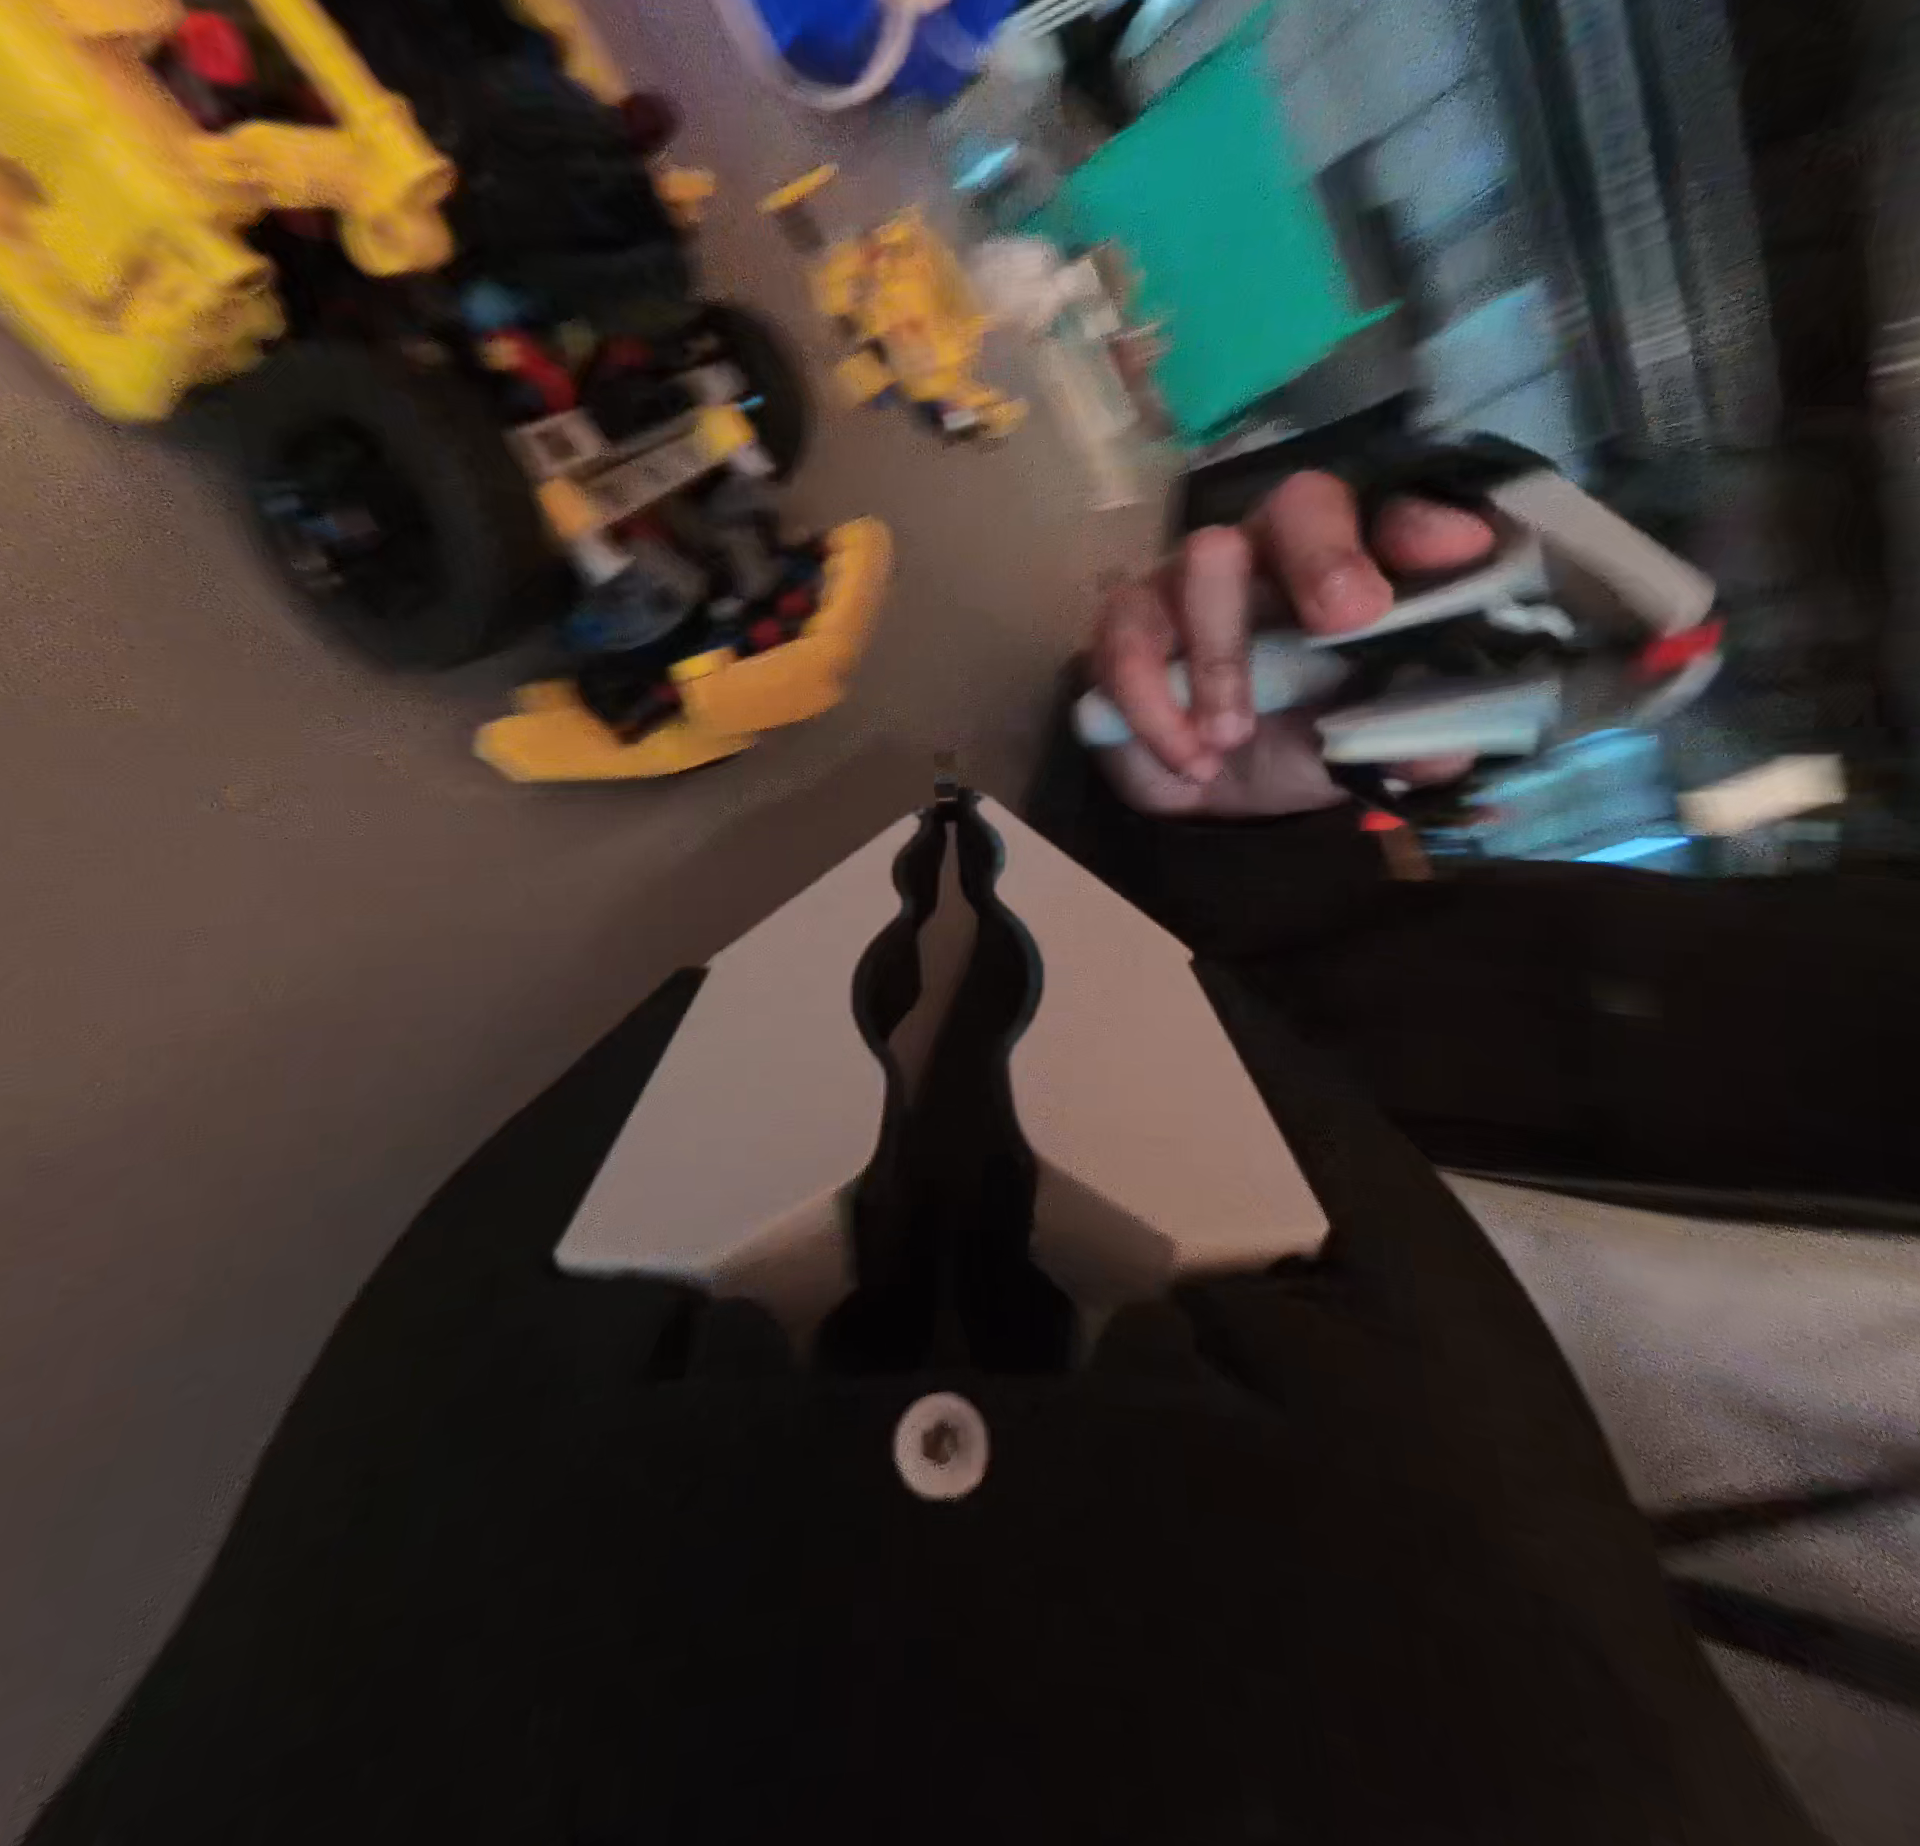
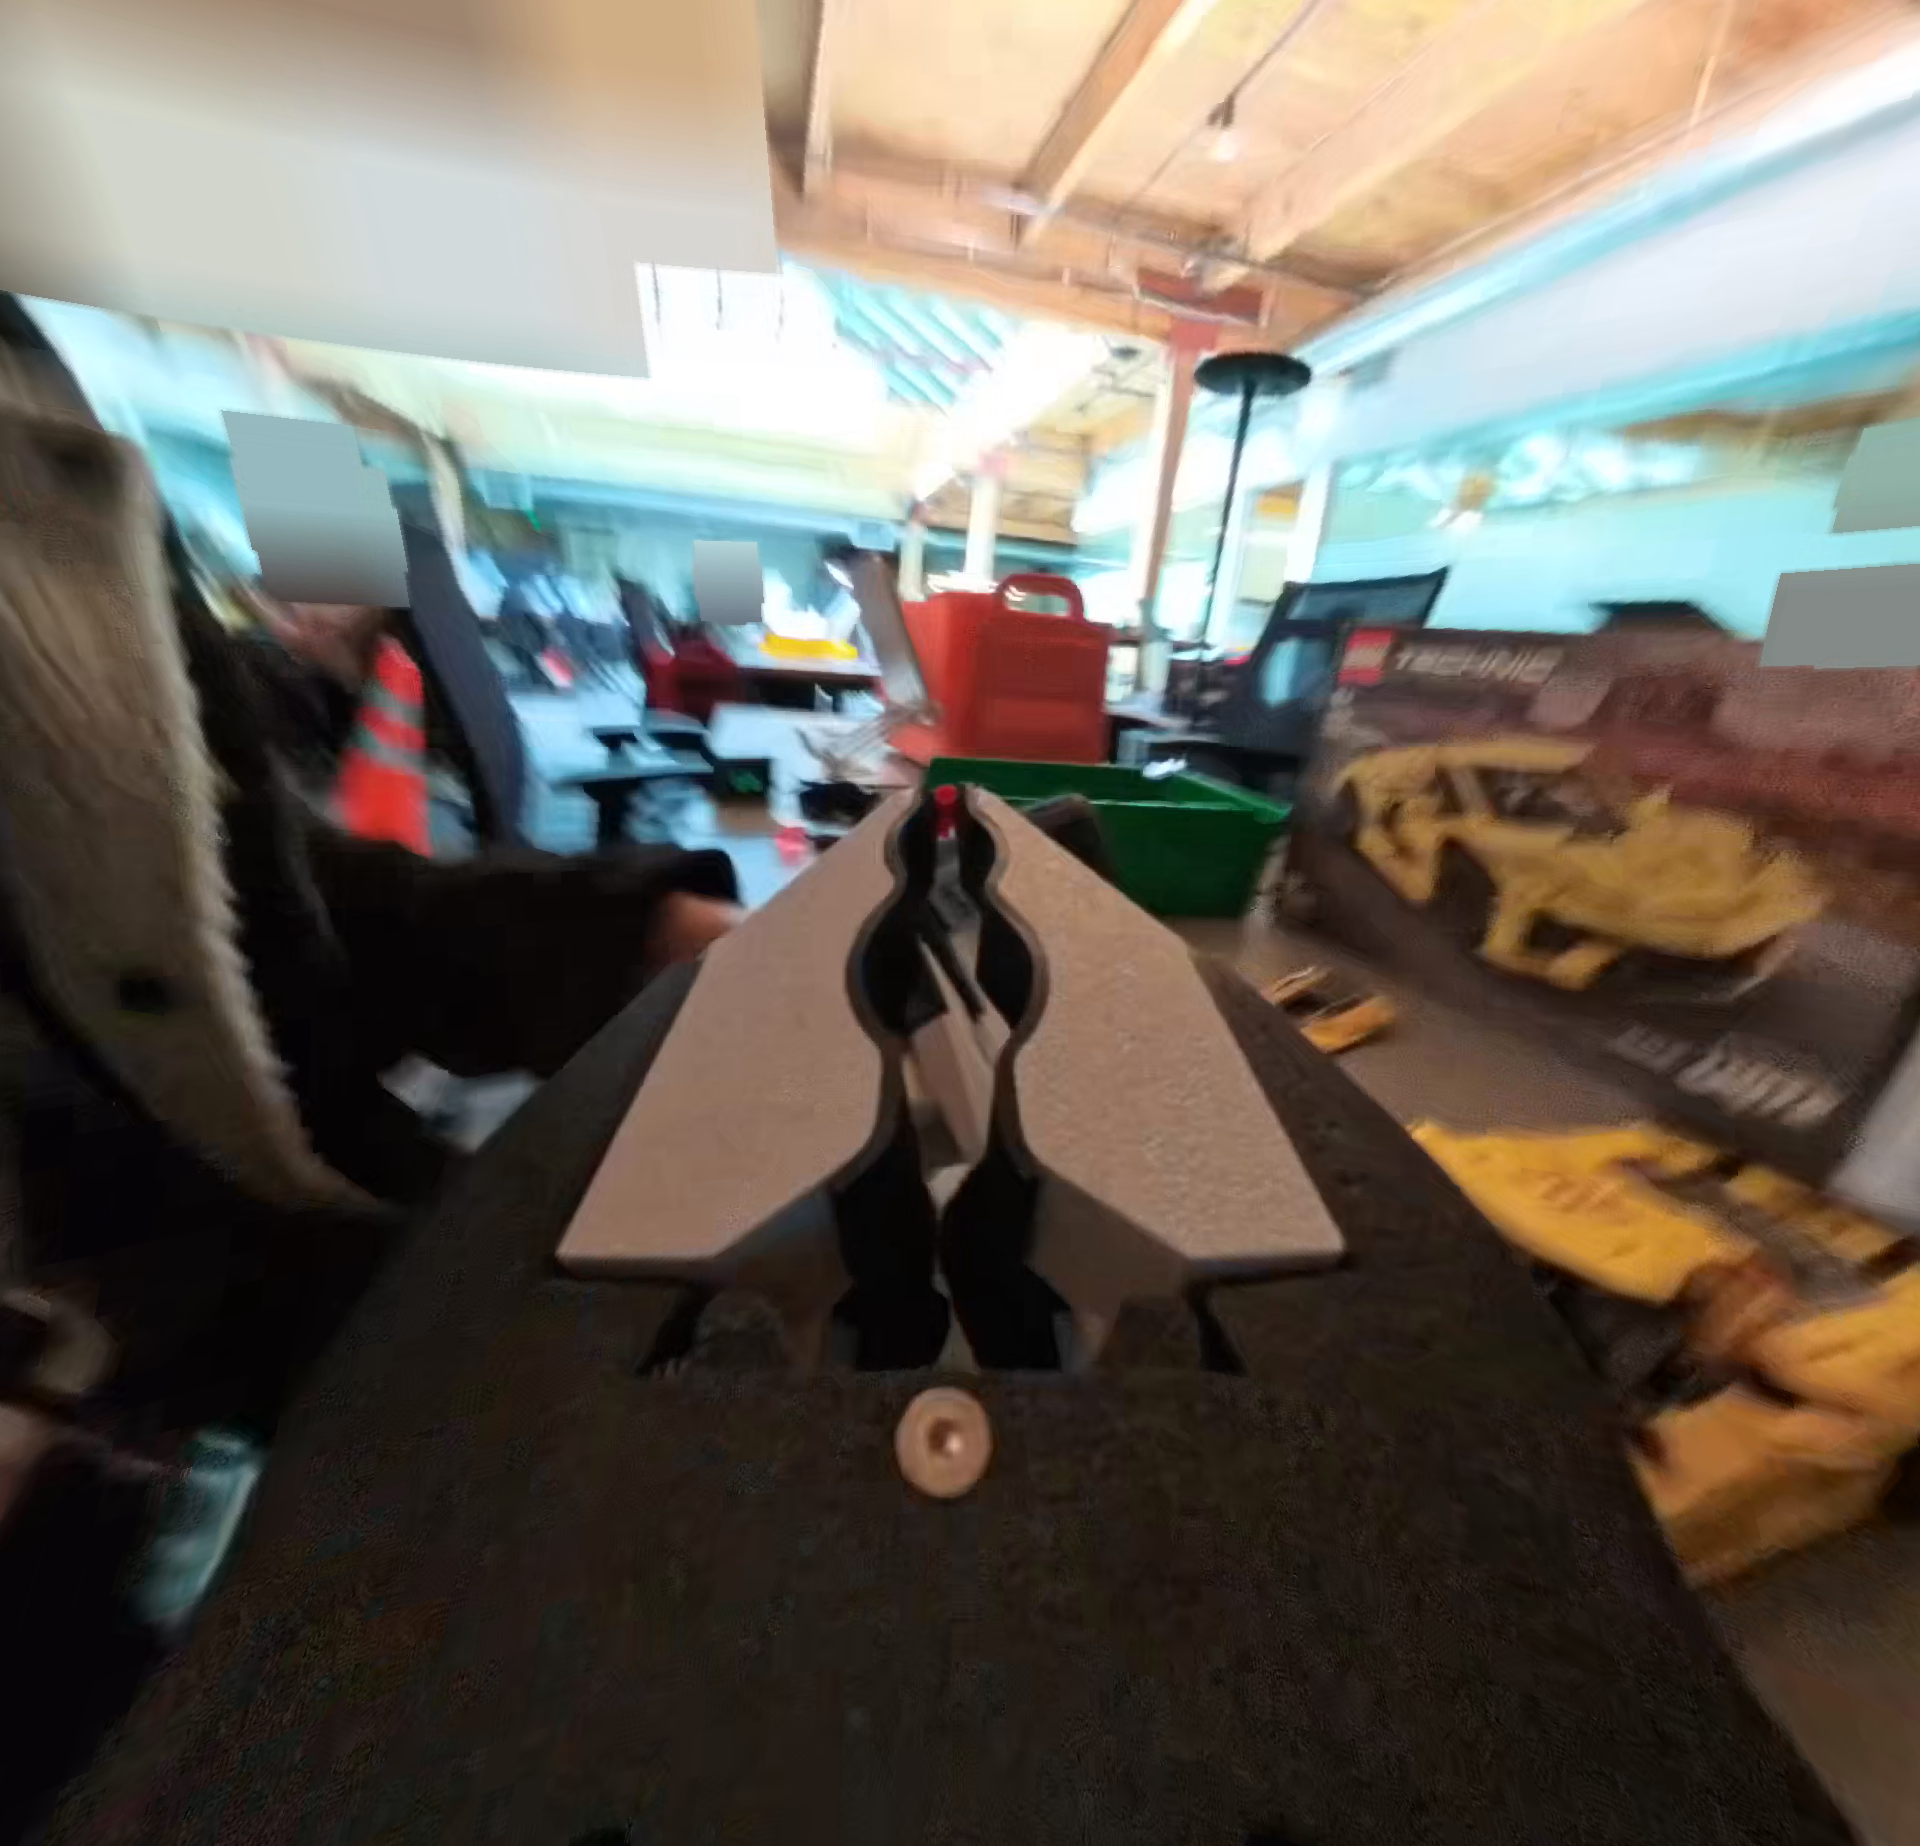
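My left gripper [image 1: 945,820] is shut, with a tiny grey piece [image 1: 943,786] pinched at its tips. It hovers over the grey table [image 1: 208,861], just short of the yellow front bumper of a partly built yellow brick car [image 1: 582,508]. My right gripper [image 2: 945,809] is shut on a small red-tipped piece [image 2: 945,797]; a dark slim part shows in the gap between its fingers. In the left wrist view a hand [image 1: 1226,633] holds the right gripper to the right, with the red piece [image 1: 1673,653] at its tip.
A small yellow sub-assembly [image 1: 914,331] and a green bin [image 1: 1195,238] stand behind the car. The right wrist view shows the green bin [image 2: 1174,830], the set's box with a yellow car picture [image 2: 1558,861], loose yellow parts [image 2: 1340,1017], yellow model sections [image 2: 1714,1329] and a person's dark sleeve [image 2: 468,923].
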Demonstrator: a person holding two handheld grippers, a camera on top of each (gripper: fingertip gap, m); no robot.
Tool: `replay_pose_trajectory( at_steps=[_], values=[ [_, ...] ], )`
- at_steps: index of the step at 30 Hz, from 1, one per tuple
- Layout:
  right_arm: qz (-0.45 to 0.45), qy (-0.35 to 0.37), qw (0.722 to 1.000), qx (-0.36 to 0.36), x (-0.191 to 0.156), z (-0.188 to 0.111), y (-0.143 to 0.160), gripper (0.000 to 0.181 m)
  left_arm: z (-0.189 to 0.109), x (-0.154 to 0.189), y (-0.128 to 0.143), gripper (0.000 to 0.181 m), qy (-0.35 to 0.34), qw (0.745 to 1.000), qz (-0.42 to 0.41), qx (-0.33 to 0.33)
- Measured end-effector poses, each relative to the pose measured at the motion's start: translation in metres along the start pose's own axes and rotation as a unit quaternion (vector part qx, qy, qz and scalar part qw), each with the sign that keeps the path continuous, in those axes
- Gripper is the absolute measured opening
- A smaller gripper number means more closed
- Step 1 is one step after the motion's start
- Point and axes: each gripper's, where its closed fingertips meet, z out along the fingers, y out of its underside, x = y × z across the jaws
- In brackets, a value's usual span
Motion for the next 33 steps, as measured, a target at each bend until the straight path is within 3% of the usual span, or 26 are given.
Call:
replay_pose_trajectory(
  at_steps=[2, 7, 11, 14, 16, 19, 20, 24, 25, 26, 28, 30, 33],
  values=[
    [-0.003, 0.028, 0.996, -0.089, 0.014, -0.002, 0.034, 0.004, -0.001, 0.012, -0.001, 0.002, 0.047, 0.999, -0.006, 0.003],
    [0.11, 0.014, 0.993, -0.034, 0.023, -0.009, 0.017, 0.003, -0.003, 0.024, -0.003, 0.002, 0.06, 0.997, 0.037, 0.02],
    [0.143, 0.036, 0.988, -0.055, 0.036, -0.012, 0.026, 0.003, -0.006, 0.042, -0.004, 0.002, 0.072, 0.991, 0.103, 0.04],
    [0.102, 0.148, 0.971, -0.158, 0.083, -0.044, 0.042, 0.003, -0.008, 0.048, -0.003, 0.002, 0.082, 0.989, 0.117, 0.044],
    [0.056, 0.276, 0.913, -0.295, 0.138, -0.11, 0.058, 0.004, -0.008, 0.049, -0.003, 0.002, 0.087, 0.988, 0.115, 0.045],
    [0.056, 0.427, 0.772, -0.468, 0.188, -0.236, 0.086, 0.004, -0.005, 0.047, -0.001, 0.002, 0.09, 0.99, 0.104, 0.032],
    [0.079, 0.431, 0.76, -0.48, 0.189, -0.256, 0.093, 0.004, -0.003, 0.047, 0.001, 0.002, 0.091, 0.99, 0.102, 0.024],
    [0.138, 0.448, 0.76, -0.449, 0.193, -0.285, 0.101, 0.008, 0.001, 0.045, 0.004, 0.002, 0.082, 0.991, 0.107, 0.013],
    [0.146, 0.45, 0.756, -0.453, 0.194, -0.291, 0.102, 0.023, 0.0, 0.045, 0.004, 0.002, 0.082, 0.991, 0.104, 0.016],
    [0.145, 0.457, 0.75, -0.455, 0.196, -0.298, 0.1, 0.029, 0.0, 0.045, 0.002, 0.002, 0.083, 0.991, 0.098, 0.018],
    [0.125, 0.466, 0.765, -0.428, 0.199, -0.296, 0.082, 0.029, -0.002, 0.045, 0.0, 0.002, 0.093, 0.992, 0.084, 0.024],
    [0.083, 0.44, 0.811, -0.376, 0.196, -0.265, 0.054, 0.033, -0.004, 0.047, -0.003, 0.002, 0.105, 0.991, 0.078, 0.032],
    [-0.006, 0.24, 0.891, -0.385, 0.138, -0.173, 0.049, 0.049, -0.006, 0.049, -0.004, 0.002, 0.114, 0.99, 0.076, 0.039]
  ],
)
